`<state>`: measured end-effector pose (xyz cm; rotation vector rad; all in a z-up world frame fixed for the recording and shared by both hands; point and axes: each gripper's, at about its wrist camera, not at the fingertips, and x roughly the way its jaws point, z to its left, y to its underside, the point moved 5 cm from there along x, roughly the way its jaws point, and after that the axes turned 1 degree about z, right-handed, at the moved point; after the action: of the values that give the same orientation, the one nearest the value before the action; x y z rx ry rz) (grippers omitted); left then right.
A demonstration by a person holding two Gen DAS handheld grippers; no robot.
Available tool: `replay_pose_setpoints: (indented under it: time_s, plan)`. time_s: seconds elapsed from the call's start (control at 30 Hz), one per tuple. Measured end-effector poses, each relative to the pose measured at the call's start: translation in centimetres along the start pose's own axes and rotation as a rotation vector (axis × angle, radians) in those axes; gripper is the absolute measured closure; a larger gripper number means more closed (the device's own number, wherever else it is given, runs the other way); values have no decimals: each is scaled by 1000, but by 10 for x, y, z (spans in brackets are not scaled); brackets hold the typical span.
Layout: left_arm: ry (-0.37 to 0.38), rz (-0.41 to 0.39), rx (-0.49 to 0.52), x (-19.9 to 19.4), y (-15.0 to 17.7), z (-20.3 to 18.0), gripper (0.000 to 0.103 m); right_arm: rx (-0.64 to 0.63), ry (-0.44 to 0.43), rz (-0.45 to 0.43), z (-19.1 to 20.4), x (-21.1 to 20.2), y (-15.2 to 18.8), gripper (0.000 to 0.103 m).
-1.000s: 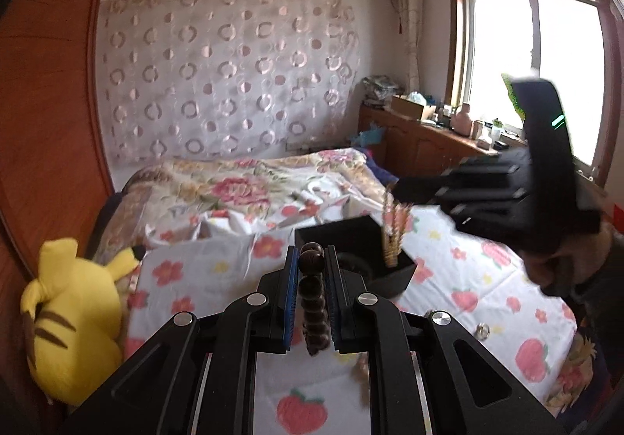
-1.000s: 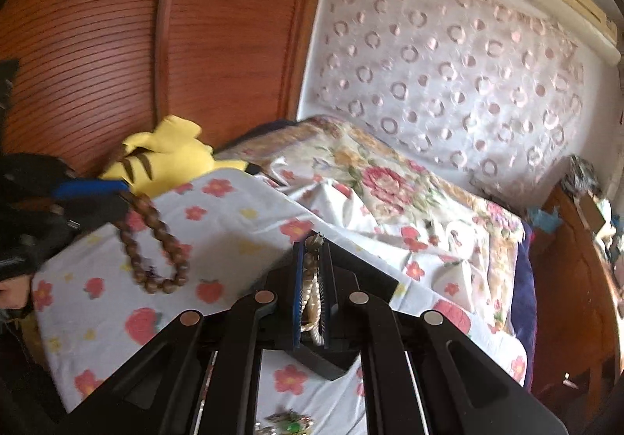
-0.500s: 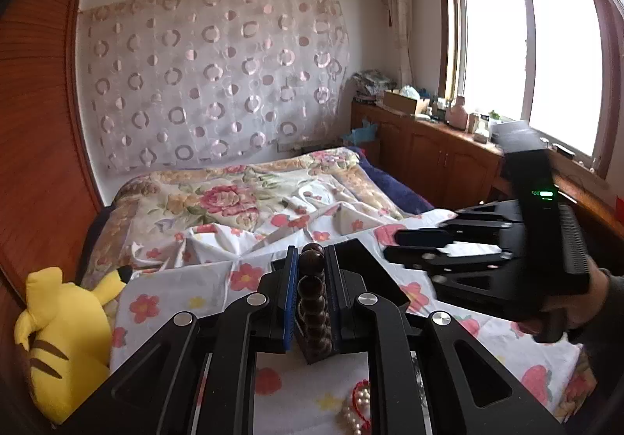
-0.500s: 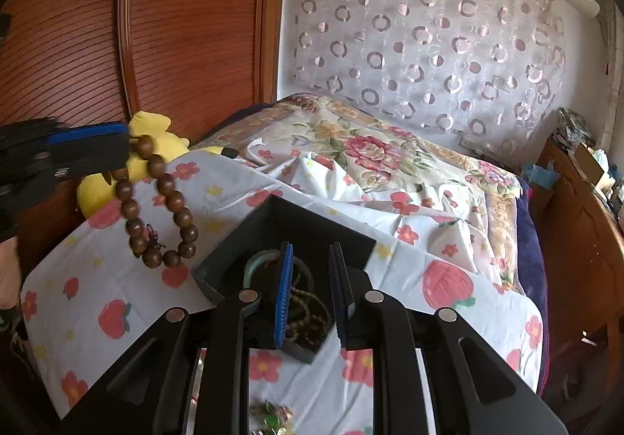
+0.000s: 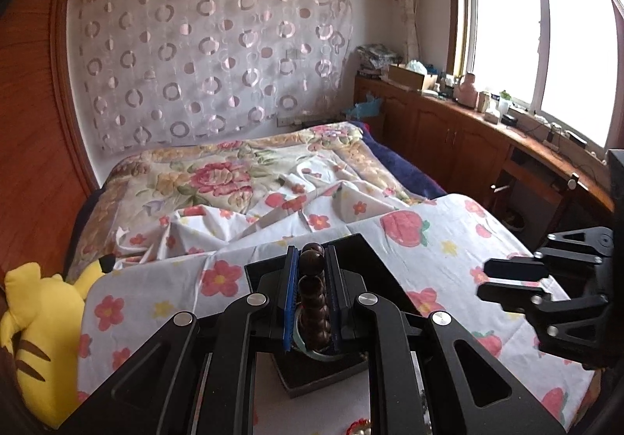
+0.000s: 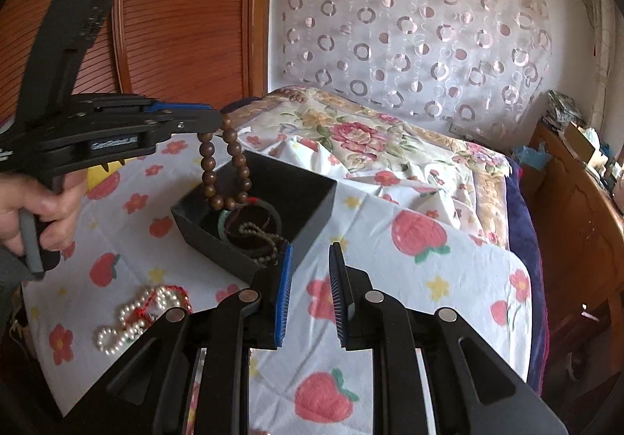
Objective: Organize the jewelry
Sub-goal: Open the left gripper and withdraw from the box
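My left gripper is shut on a brown wooden bead bracelet, which hangs over the open black box. In the right wrist view the left gripper holds the bracelet with its lower loop dipping into the box. The box holds a green bangle, a dark ring and a beige bead chain. My right gripper is open and empty, just right of the box's near corner; it shows at the right of the left wrist view.
A pearl necklace with red thread lies on the flowered cloth left of the box. A yellow plush toy sits at the left edge. A floral quilt lies behind, wooden cabinets to the right.
My right gripper dropped the beige chain into the box, opened and drew back to the right. My left gripper carried the wooden bracelet over the box and lowered it.
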<state>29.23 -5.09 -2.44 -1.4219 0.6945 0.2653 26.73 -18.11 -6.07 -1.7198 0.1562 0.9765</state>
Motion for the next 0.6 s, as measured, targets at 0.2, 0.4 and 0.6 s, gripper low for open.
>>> replay_pose_setpoints:
  time_s: [0.2,0.4,0.6]
  plan:
    - [-11,22,-6,9,3,0,90,9,-6,4,-2,1,8,82]
    - [-10,23,-15,6,10,1,74,15,-25,9,3,-1,17,82]
    - [-12,4,-15,-16,29,1,41,20,-42,2,10,-12,29,82]
